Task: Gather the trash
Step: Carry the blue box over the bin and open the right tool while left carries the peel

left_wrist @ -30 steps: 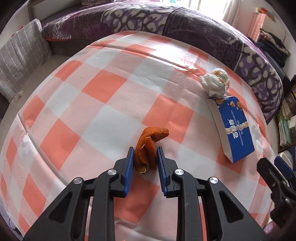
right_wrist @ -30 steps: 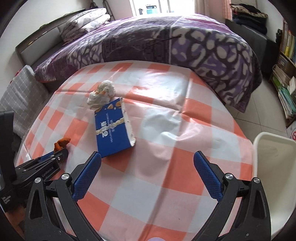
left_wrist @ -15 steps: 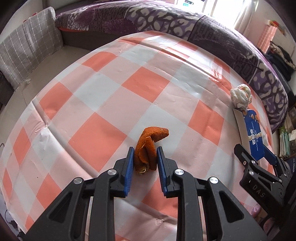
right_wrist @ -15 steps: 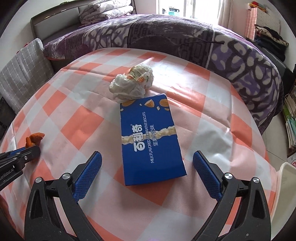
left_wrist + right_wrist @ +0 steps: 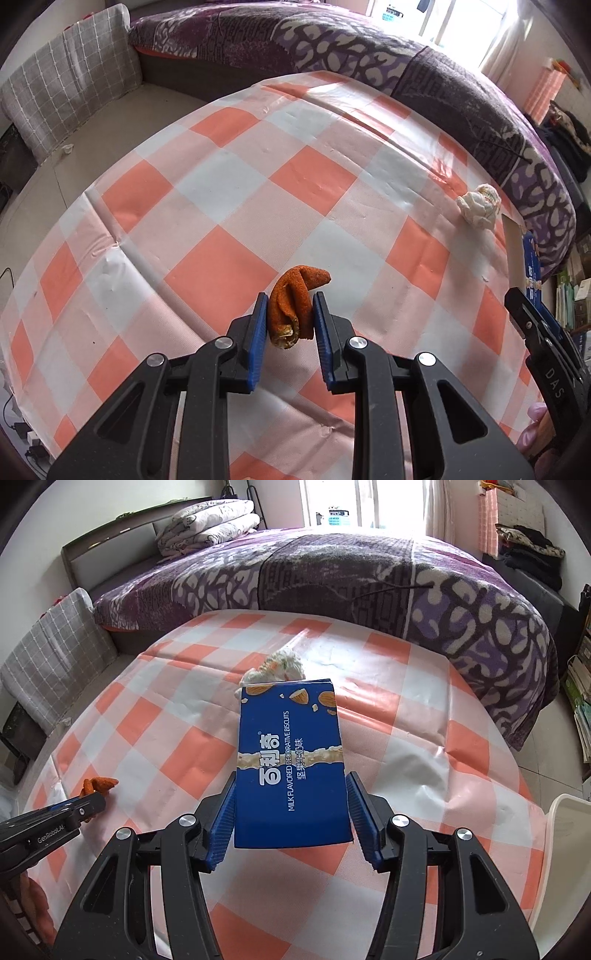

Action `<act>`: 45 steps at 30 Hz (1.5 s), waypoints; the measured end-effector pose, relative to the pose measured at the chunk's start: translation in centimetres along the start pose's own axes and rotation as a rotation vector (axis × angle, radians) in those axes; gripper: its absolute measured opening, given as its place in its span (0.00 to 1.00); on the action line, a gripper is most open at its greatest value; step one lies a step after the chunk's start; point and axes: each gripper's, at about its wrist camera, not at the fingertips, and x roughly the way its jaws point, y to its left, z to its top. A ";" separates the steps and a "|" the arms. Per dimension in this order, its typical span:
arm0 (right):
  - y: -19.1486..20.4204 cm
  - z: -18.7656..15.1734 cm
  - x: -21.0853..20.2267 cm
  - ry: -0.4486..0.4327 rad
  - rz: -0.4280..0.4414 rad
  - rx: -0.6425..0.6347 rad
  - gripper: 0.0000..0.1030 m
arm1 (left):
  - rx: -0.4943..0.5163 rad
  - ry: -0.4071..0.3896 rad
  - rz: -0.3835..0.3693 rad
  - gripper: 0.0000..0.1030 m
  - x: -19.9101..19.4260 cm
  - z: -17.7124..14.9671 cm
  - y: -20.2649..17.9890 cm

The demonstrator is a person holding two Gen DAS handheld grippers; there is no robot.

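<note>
My left gripper (image 5: 289,314) is shut on a curled orange peel (image 5: 295,299) and holds it above the checked tablecloth (image 5: 229,206). My right gripper (image 5: 291,801) is closed on a blue biscuit box (image 5: 291,760), one pad on each long side. The box also shows edge-on at the right of the left wrist view (image 5: 530,266). A crumpled white wrapper (image 5: 277,666) lies on the table just behind the box, and also in the left wrist view (image 5: 479,207). The left gripper with the peel (image 5: 96,786) shows at the left of the right wrist view.
A white bin (image 5: 557,867) stands off the table's right edge. A bed with a purple patterned cover (image 5: 332,576) runs behind the table. A grey checked cushion (image 5: 70,88) lies at the left. Shelves of books (image 5: 580,686) stand at the far right.
My right gripper has moved in over the blue box and closed from wide open onto its sides. My left gripper has kept hold of the peel and shifted left.
</note>
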 end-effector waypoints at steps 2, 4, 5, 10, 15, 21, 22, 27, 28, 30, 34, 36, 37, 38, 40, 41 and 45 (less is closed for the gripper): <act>-0.3 0.2 -0.6 -0.009 -0.001 0.010 0.52 | -0.003 -0.008 -0.005 0.24 -0.5 0.0 -0.1; -0.5 0.3 -1.3 -0.016 -0.002 0.018 0.52 | 0.000 -0.014 -0.006 0.24 -0.9 0.0 -0.3; -0.6 0.3 -1.6 -0.021 -0.004 0.020 0.52 | 0.002 -0.018 -0.006 0.24 -1.1 0.0 -0.5; -1.0 0.4 -3.2 -0.040 -0.006 0.025 0.52 | 0.015 -0.034 -0.014 0.24 -2.2 -0.2 -1.2; -1.6 0.4 -4.6 -0.054 -0.008 0.028 0.52 | 0.028 -0.047 -0.021 0.24 -3.1 -0.5 -2.1; -2.8 0.2 -6.3 -0.072 -0.018 0.039 0.52 | 0.043 -0.058 -0.026 0.24 -4.1 -0.9 -3.3; -3.0 0.1 -6.6 -0.074 -0.019 0.043 0.52 | 0.045 -0.060 -0.029 0.24 -4.3 -1.0 -3.5; -4.7 0.0 -7.9 -0.089 -0.032 0.069 0.52 | 0.062 -0.074 -0.042 0.24 -5.2 -1.2 -5.1; -5.0 0.0 -8.1 -0.091 -0.035 0.073 0.52 | 0.066 -0.076 -0.044 0.24 -5.3 -1.2 -5.5; -5.8 -0.1 -8.7 -0.098 -0.040 0.081 0.52 | 0.075 -0.078 -0.050 0.24 -5.5 -1.3 -6.3; -7.3 -0.3 -9.7 -0.109 -0.055 0.097 0.52 | 0.085 -0.080 -0.064 0.24 -5.8 -1.5 -8.0; -8.2 -0.4 -10.2 -0.114 -0.063 0.106 0.52 | 0.092 -0.083 -0.073 0.24 -6.0 -1.6 -8.9; -8.6 -0.4 -10.4 -0.116 -0.067 0.111 0.52 | 0.097 -0.085 -0.076 0.24 -6.2 -1.6 -9.4; -9.0 -0.5 -10.6 -0.118 -0.072 0.116 0.52 | 0.103 -0.087 -0.081 0.24 -6.3 -1.7 -9.9; -10.0 -0.6 -11.1 -0.122 -0.084 0.129 0.52 | 0.114 -0.089 -0.091 0.24 -6.5 -1.9 -10.9; -10.4 -0.7 -11.3 -0.123 -0.089 0.134 0.52 | 0.121 -0.090 -0.096 0.24 -6.6 -2.0 -11.5; -12.4 -1.1 -12.3 -0.127 -0.111 0.164 0.52 | 0.153 -0.094 -0.116 0.24 -7.0 -2.5 -13.5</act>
